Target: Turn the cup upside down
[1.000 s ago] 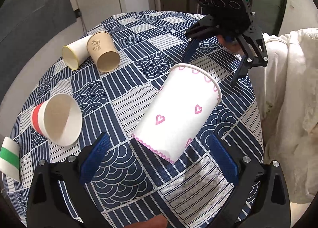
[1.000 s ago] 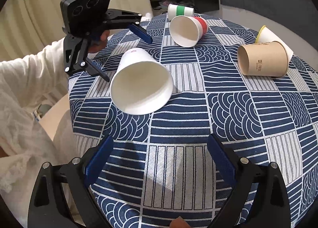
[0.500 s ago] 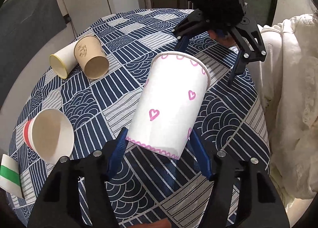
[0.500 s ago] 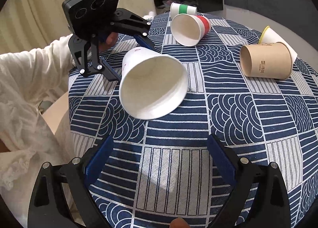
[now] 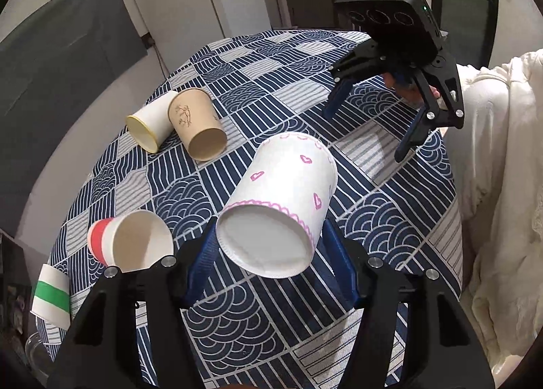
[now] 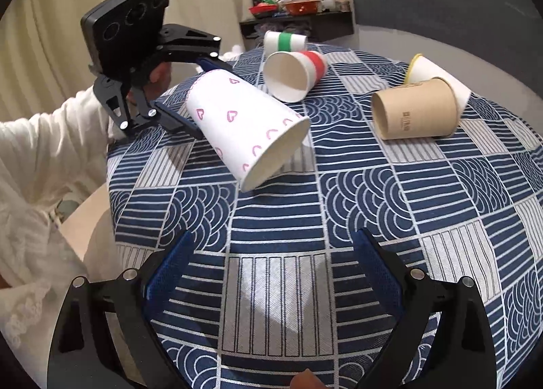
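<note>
both grippers are matte black frames with silver screw heads at the joints and ribbed blue pads on the fingers (image 6: 376, 270). the right gripper (image 5: 370, 131) carries a black box with three round lenses and a small green light. the left gripper (image 6: 190, 100) has the same box. cream knit sleeve (image 6: 40, 151), bare skin.

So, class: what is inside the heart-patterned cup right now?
From the right wrist view, the heart-patterned cup shows only a sliver of bare white inner wall at its mouth; its tilt hides the rest.
</note>
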Tool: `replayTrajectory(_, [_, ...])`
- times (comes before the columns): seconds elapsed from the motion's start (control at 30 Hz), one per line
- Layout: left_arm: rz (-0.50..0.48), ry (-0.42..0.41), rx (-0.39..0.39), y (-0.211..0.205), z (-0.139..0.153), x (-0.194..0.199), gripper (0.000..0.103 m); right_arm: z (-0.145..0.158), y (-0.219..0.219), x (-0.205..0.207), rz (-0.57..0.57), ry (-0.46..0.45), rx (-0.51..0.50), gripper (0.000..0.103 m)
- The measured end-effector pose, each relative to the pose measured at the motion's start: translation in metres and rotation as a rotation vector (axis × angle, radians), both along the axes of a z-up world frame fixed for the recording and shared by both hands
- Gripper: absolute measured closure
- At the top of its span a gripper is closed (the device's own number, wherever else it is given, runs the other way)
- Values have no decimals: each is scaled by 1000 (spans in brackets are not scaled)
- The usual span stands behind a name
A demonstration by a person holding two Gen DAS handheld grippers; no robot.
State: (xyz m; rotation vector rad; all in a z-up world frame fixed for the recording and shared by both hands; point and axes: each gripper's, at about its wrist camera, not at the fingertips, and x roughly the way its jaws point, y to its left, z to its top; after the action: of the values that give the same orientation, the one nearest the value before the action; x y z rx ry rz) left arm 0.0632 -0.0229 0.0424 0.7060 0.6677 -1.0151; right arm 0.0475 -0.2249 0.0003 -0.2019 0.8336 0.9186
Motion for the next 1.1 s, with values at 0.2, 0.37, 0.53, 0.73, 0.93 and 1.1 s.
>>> replayTrajectory(0.2, [16, -29, 38, -17, 6, 9, 41, -1, -6, 0, -38, -8, 6, 12])
replayTrajectory(0.37, [24, -47, 61, -31, 10, 18, 42, -2, -8, 0, -65, -27, -1, 12])
replayTrajectory(0.53, [43, -68, 86, -41, 11, 20, 9, -2, -15, 2, -100, -37, 12, 12])
replayTrajectory(0.73, [87, -81, 72, -39, 17, 18, 6, -3, -21, 5, -139, -42, 15, 12])
replayTrajectory(0.93, [190, -90, 59, -27, 18, 7, 6, 0, -21, 5, -172, -61, 17, 12])
replayTrajectory(1.1, [274, -101, 33, -22, 11, -9, 6, 2, -20, 4, -223, -67, 18, 12])
